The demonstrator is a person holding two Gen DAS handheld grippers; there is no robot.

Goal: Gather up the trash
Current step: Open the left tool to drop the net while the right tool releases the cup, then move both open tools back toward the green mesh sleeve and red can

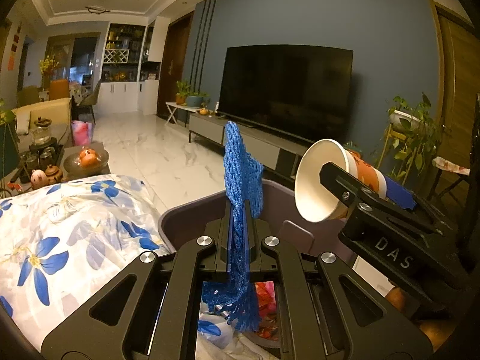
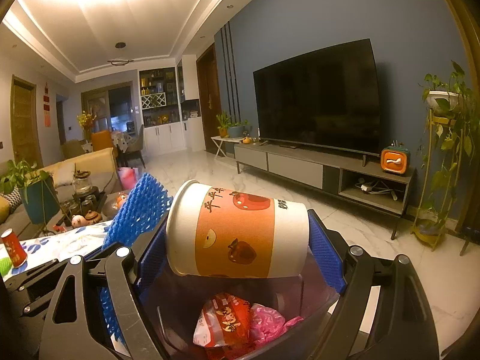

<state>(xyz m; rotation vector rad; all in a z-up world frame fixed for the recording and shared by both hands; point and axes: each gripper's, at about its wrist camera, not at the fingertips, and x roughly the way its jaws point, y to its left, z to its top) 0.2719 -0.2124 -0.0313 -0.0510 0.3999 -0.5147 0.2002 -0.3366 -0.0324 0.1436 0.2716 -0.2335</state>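
1. The left gripper (image 1: 240, 210) is clamped tight on a blue foam net (image 1: 241, 174); the net stands up above the jaws and also hangs below them.
2. The net is held over the purple bin (image 1: 192, 219), just inside the bin's near-left rim.
3. The right gripper (image 2: 240, 234) grips a paper cup (image 2: 237, 231) across its length, one blue pad against the open mouth, the other against the base.
4. The cup lies on its side, white with an orange band printed with fruit, its mouth turned to the left in the right wrist view.
5. The cup hangs above the bin's open top; it touches nothing but the pads.
6. Inside the bin, beneath the cup, lie a red-and-white wrapper (image 2: 222, 321) and a crumpled pink bag (image 2: 267, 324).
7. A floral cloth (image 1: 60, 228) covers the table beside the bin's left rim.
8. A red can (image 2: 13, 247) stands upright on that cloth, near its left edge in the right wrist view.
9. Beyond the cloth, a dish of orange fruit (image 1: 88, 157) sits at the table's far end.
10. A dark television (image 1: 285, 90) stands on a low cabinet against the blue wall.
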